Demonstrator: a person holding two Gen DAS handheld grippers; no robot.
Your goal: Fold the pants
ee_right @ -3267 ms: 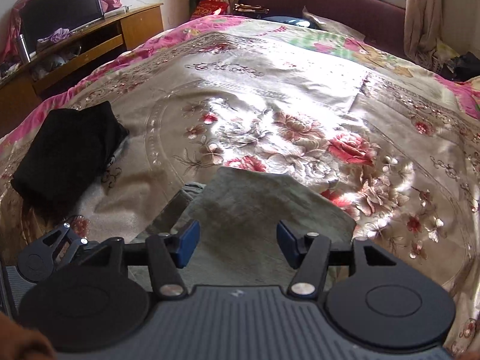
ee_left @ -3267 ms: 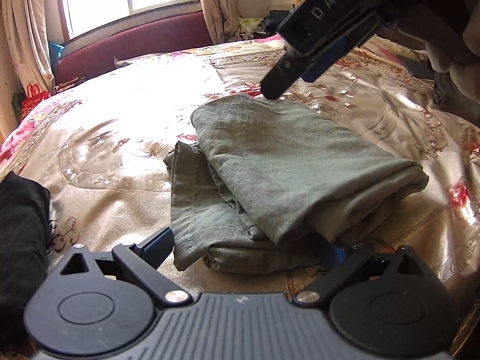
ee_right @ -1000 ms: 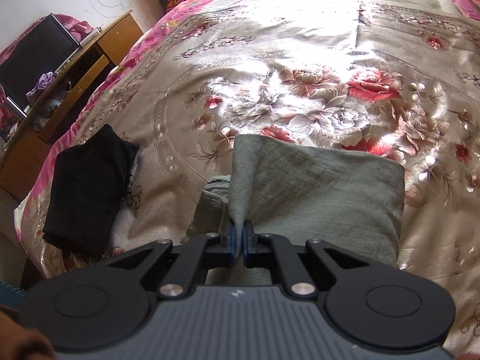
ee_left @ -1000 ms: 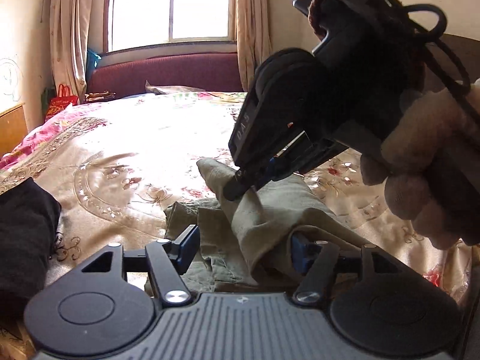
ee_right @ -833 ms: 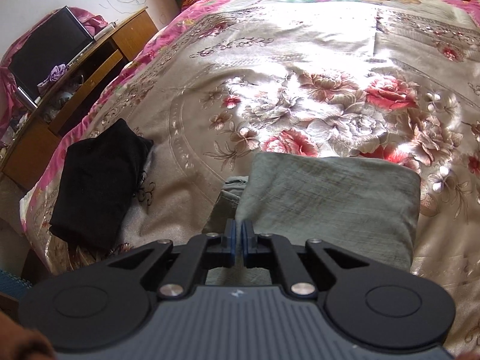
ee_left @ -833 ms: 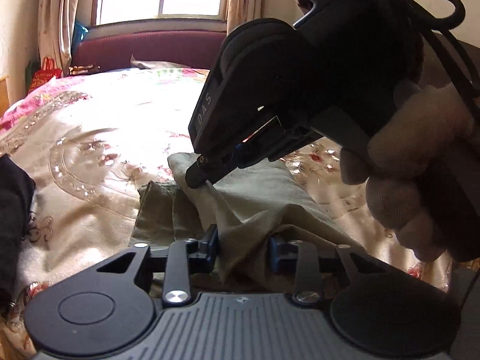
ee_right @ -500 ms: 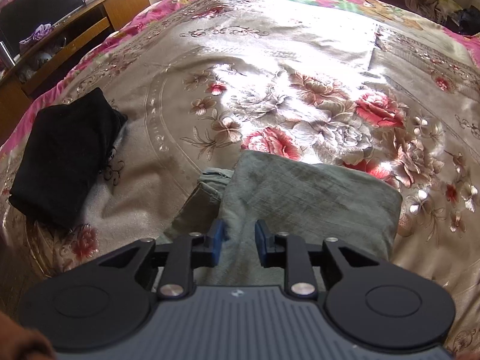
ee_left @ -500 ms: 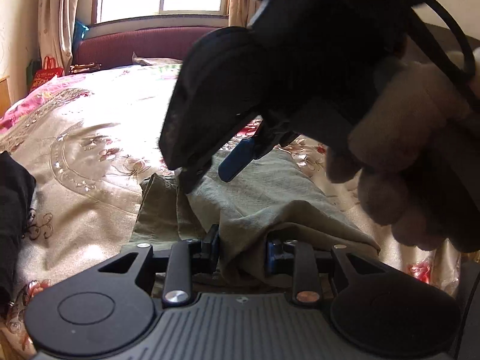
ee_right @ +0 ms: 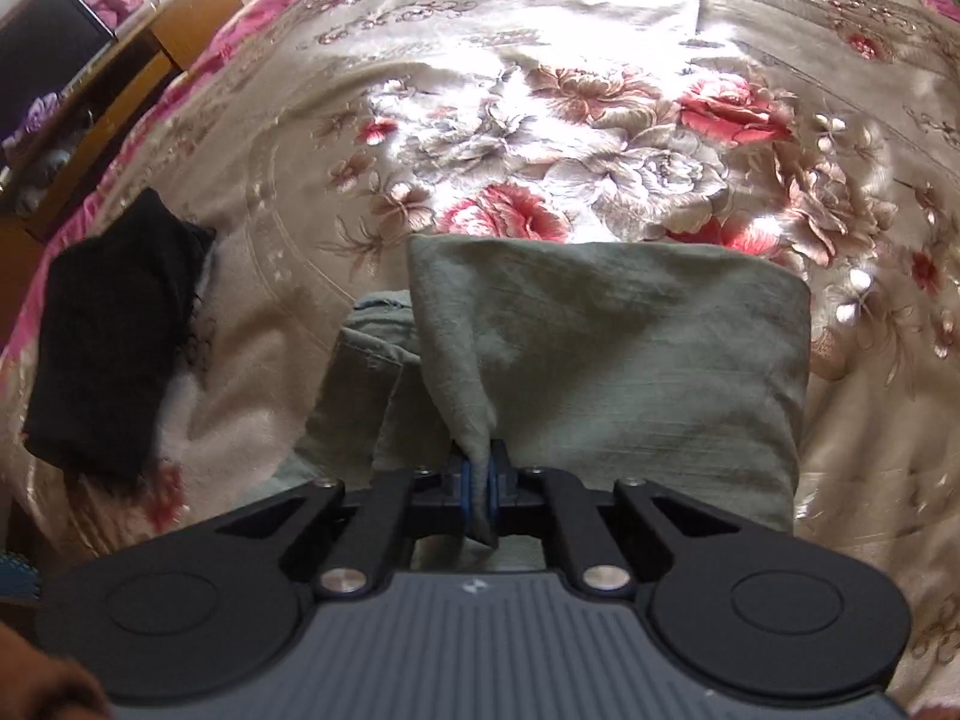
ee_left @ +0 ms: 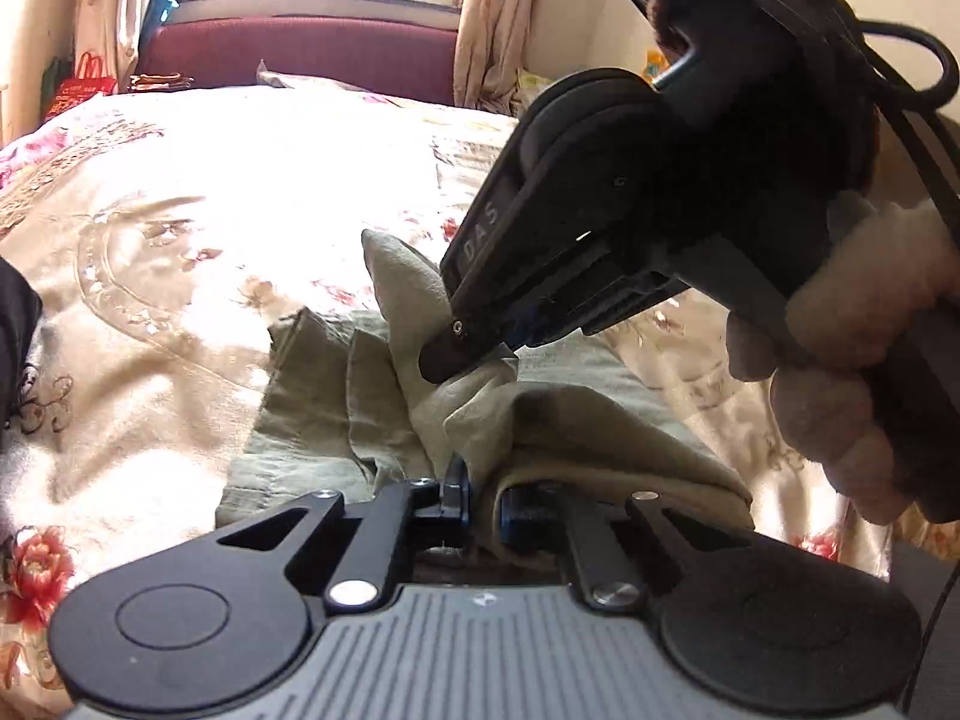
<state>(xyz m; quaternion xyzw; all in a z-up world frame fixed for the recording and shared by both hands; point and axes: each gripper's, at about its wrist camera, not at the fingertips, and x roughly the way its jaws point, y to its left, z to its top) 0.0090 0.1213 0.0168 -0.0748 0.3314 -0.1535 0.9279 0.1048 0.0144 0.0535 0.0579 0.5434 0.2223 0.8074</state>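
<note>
The grey-green pants (ee_right: 630, 348) lie folded in a thick stack on the floral bedspread (ee_right: 570, 90). My right gripper (ee_right: 478, 489) is shut on a pinch of the top layer near its left edge and lifts it into a ridge. In the left wrist view the right gripper (ee_left: 474, 348) pinches the pants (ee_left: 372, 408) from above. My left gripper (ee_left: 483, 501) is shut on the near edge of the top fold, with cloth bunched between its blue pads.
A folded black garment (ee_right: 108, 330) lies on the bed to the left of the pants. A wooden cabinet (ee_right: 120, 78) stands past the bed's left side. A maroon headboard (ee_left: 300, 54) and curtained window are at the far end.
Half a second ago my right gripper stood open over the pants; now it is shut on the top layer. My left gripper has closed tighter on the near edge.
</note>
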